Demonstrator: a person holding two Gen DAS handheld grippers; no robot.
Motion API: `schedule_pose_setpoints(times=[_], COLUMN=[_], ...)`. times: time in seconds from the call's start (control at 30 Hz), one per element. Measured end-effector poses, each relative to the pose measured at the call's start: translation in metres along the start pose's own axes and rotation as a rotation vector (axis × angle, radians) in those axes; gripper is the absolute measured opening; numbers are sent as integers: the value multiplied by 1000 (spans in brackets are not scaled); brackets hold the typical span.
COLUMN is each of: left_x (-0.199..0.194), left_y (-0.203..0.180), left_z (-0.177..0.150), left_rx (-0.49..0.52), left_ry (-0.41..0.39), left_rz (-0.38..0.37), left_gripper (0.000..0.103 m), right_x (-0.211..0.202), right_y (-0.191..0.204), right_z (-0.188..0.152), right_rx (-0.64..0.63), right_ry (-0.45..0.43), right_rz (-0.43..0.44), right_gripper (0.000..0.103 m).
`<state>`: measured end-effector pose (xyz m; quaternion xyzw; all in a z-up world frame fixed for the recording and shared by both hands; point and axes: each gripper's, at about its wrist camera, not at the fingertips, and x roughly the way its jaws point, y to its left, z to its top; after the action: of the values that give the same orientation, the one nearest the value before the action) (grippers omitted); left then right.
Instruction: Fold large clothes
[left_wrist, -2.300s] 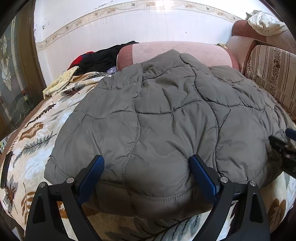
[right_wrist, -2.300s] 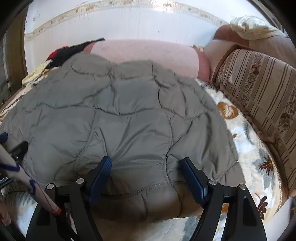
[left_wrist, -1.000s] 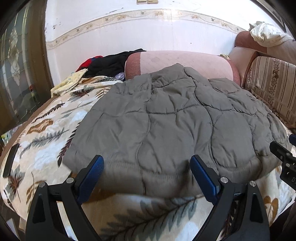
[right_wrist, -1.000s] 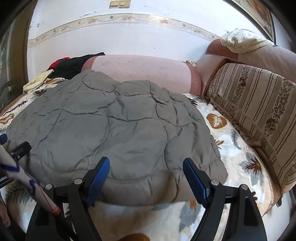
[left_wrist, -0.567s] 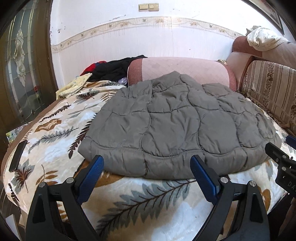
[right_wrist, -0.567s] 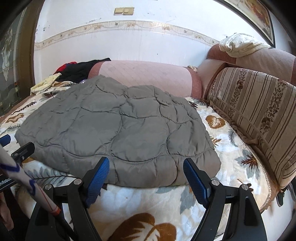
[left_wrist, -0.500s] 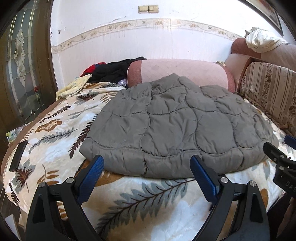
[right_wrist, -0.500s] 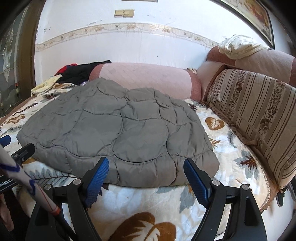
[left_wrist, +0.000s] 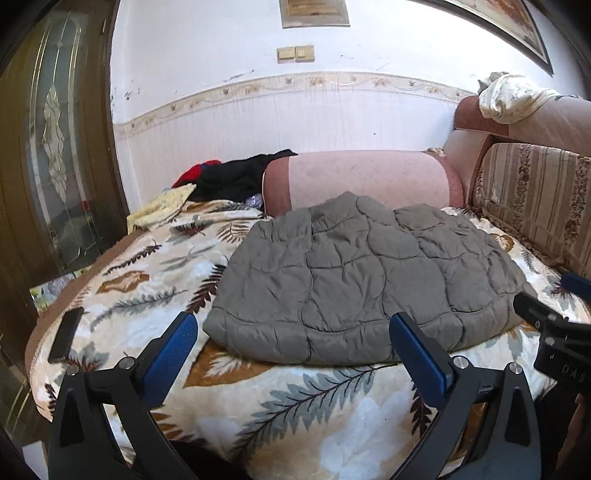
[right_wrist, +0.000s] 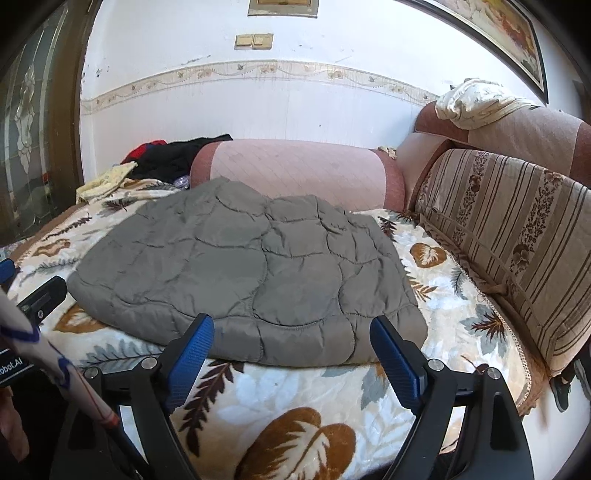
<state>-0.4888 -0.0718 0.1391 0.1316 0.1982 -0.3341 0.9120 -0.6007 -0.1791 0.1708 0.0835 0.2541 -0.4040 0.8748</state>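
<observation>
grey quilted nylon is what the garment looks like: a padded jacket (left_wrist: 354, 280) lying as a folded, roughly rectangular bundle on the leaf-patterned blanket (left_wrist: 280, 413) that covers the sofa seat, its far edge touching the pink bolster (left_wrist: 362, 173) and its near hem facing both cameras. the striped back cushion (right_wrist: 509, 236) runs along the right, apart from the jacket.

the left gripper (left_wrist: 291, 354) hangs in front of the near hem with its blue pads spread wide, its jaws opening at this moment, nothing between them and nothing pressed. the right gripper (right_wrist: 291, 347) is in the same state before the hem's right half: jaws opening, pads clear of the cloth, holding nothing.

judging by the puffy panels and soft creases, the jacket should be light for its bulk, limp, and springy, so a fold is likely to puff back up unless it is pressed flat. the shell looks smooth and may slide between the pads, so a shallow pinch on a single layer could slip.

the stitched hem and the quilting seams look like the firmest places to take hold, best at the two near corners, one per gripper, with the pads biting through all the stacked layers so the lower ones do not stay behind. the plush blanket may drag on the underside, so lifting rather than sliding seems wiser. whether a sleeve or zip is tucked inside cannot be told from either view.

a pile of dark and red clothes (left_wrist: 236, 177) sits beyond the bolster's left end.
</observation>
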Motion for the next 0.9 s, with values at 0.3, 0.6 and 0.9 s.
schedule_pose_setpoints(times=[0.3,0.6,0.9], left_x=[-23,-28,-15], left_y=[9,3,8], left_z=[11,8,3], left_rx=[12,48,31], left_ry=[31,24,65], left_rz=[68,104,94], left_gripper=[103,103,103], right_x=[-48,-52,-39], right_y=[6,17,19], right_z=[16,14,9], right_rx=[29,-7,-21], right_ry=[-54,-73,-31], right_rz=[24,-8,-16], right_gripper=[96,99,99])
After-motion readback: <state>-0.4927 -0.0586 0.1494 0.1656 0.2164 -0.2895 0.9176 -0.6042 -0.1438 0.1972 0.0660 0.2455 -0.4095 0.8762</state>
